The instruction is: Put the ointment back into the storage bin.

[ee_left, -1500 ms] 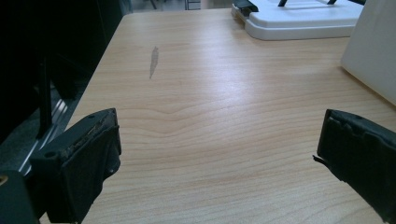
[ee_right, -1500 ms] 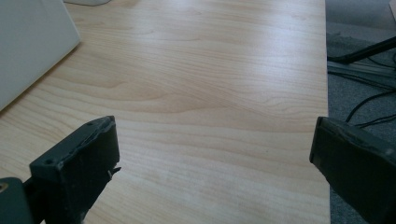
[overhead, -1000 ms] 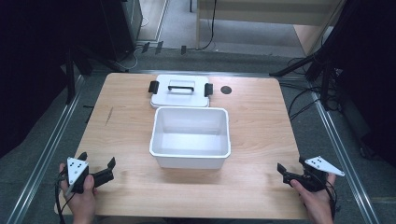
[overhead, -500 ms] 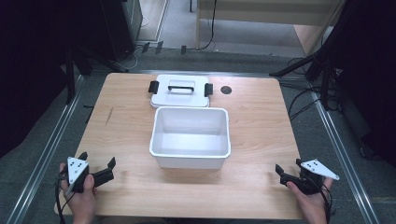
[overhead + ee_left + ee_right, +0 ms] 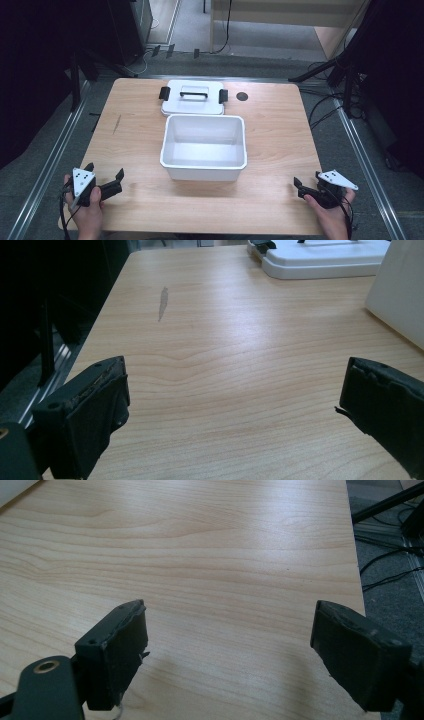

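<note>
An empty white plastic bin [image 5: 204, 161] stands open at the middle of the wooden table [image 5: 280, 130]. Its white lid [image 5: 193, 100], with a black clip at each end, lies flat just behind it. My left gripper [image 5: 105, 170] is held at the near left corner, open, with nothing between its jaws. At the near right corner my right gripper [image 5: 307, 178] is likewise open and holds nothing. In the left gripper view, the left gripper [image 5: 232, 395] points over bare wood toward the lid [image 5: 320, 260] and the bin wall [image 5: 400, 290]. The right gripper [image 5: 230, 640] frames only bare tabletop.
A small dark round hole [image 5: 242, 96] sits in the table right of the lid. A grey smear [image 5: 116, 124] marks the wood at the left. Metal rails, cables and stand legs lie on the floor around the table. The right table edge [image 5: 356, 555] is close to the right gripper.
The right hand and its gripper have shifted slightly toward the near edge and a little left. The left gripper, bin and lid have not moved.
</note>
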{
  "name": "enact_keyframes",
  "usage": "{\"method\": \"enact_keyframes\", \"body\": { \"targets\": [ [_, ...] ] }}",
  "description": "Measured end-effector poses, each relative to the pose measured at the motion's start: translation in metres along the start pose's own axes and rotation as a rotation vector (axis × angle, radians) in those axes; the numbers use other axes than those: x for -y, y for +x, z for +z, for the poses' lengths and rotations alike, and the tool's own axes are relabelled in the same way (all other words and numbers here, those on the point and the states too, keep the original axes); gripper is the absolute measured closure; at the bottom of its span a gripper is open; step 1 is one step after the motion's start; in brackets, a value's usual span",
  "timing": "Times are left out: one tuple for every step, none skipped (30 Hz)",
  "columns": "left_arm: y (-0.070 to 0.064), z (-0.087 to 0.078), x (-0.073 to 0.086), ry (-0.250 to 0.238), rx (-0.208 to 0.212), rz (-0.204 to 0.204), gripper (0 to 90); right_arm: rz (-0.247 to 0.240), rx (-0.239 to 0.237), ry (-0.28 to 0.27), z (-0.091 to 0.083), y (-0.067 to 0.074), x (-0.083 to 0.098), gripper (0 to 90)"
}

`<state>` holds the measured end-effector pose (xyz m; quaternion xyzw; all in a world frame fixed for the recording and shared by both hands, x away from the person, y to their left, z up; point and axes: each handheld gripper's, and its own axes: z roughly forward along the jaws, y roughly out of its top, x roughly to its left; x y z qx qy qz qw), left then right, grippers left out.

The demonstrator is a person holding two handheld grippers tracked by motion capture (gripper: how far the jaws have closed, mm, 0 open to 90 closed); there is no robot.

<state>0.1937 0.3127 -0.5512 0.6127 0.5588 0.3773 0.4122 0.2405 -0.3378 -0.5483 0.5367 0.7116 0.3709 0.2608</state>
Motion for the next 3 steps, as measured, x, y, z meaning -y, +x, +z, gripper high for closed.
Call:
{"method": "enact_keyframes", "body": {
  "targets": [
    [0.0000,0.0000,0.0000,0.000,0.000,0.001,0.4,0.006,-0.004,0.001,-0.0001,-0.0002,0.0000,15.8],
    [0.0000,0.0001,-0.0001,0.001,0.001,0.001,0.4,0.009,-0.007,0.002,-0.0001,-0.0005,-0.0001,16.5],
    [0.0000,0.0002,-0.0001,0.002,0.001,0.001,0.4,0.011,-0.014,0.001,0.0002,-0.0016,-0.0002,16.7]
  ]
}}
